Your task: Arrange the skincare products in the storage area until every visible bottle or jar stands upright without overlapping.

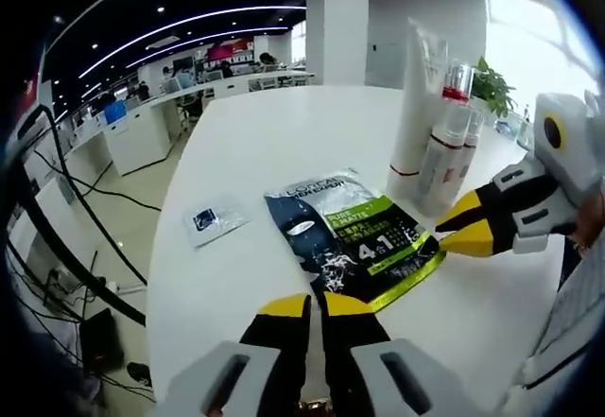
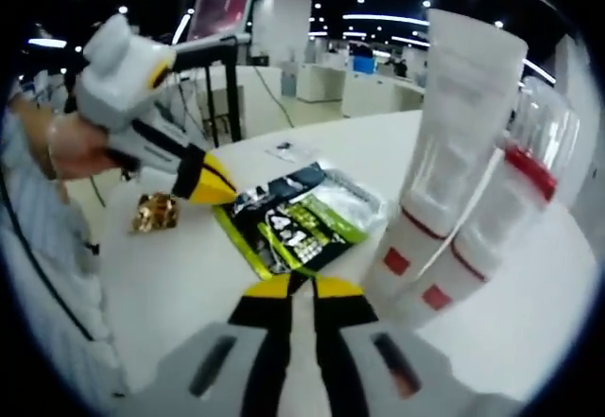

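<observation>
Nearest to the left gripper [image 1: 316, 305] a flat sachet [image 1: 354, 237] is seen lying on the white table [image 1: 246, 143], its near edge just beyond the closed jaws. From the right the right gripper [image 1: 442, 235] reaches it, jaws pressed together at the sachet's right corner; whether the foil is really pinched cannot be told. Beyond the sachet a white tube [image 2: 452, 143] and a clear bottle with red band [image 2: 515, 199] stand upright, touching each other. The sachet is judged light, soft and slippery, so it is best taken at an edge seam. A small packet [image 1: 214, 220] lies further left, and a gold wrapper [image 2: 156, 213] is seen near a hand [image 2: 71, 147].
</observation>
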### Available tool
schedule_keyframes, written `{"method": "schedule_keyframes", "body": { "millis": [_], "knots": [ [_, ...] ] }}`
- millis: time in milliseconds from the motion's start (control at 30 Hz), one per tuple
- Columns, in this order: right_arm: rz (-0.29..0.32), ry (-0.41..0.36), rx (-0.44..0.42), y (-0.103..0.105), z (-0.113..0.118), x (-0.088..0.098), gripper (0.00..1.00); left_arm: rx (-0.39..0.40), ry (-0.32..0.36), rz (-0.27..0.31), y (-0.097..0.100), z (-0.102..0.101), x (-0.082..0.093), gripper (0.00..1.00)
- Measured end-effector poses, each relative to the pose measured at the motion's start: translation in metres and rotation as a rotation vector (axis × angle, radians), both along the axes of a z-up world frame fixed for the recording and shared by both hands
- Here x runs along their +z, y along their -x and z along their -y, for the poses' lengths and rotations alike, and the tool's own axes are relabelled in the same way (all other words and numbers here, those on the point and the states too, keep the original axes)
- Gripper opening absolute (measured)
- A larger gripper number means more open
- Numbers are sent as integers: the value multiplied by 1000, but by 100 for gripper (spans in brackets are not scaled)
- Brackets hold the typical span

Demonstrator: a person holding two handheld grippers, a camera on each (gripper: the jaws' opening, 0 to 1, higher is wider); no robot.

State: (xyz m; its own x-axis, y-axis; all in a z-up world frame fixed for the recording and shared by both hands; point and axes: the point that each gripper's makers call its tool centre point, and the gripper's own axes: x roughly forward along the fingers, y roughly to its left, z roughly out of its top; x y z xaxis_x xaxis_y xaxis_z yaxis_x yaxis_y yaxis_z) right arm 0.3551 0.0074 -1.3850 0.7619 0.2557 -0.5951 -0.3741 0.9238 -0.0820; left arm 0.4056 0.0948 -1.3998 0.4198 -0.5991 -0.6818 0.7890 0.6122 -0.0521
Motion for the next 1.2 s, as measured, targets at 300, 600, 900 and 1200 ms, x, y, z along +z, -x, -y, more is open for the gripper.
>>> {"method": "schedule_keyframes", "body": {
  "millis": [300,600,900,1200],
  "knots": [
    [-65,-16,15,3,-3,-13,1,-33,-20,34,-1,6,-4,4],
    [-56,-27,6,4,-1,-13,1,-47,-12,59,-1,9,-4,4],
    [-44,-22,14,4,-1,-13,1,46,115,72,-24,-11,39,16],
    [-37,-29,19,4,-1,-13,1,151,191,37,-26,-41,56,26]
  ]
}}
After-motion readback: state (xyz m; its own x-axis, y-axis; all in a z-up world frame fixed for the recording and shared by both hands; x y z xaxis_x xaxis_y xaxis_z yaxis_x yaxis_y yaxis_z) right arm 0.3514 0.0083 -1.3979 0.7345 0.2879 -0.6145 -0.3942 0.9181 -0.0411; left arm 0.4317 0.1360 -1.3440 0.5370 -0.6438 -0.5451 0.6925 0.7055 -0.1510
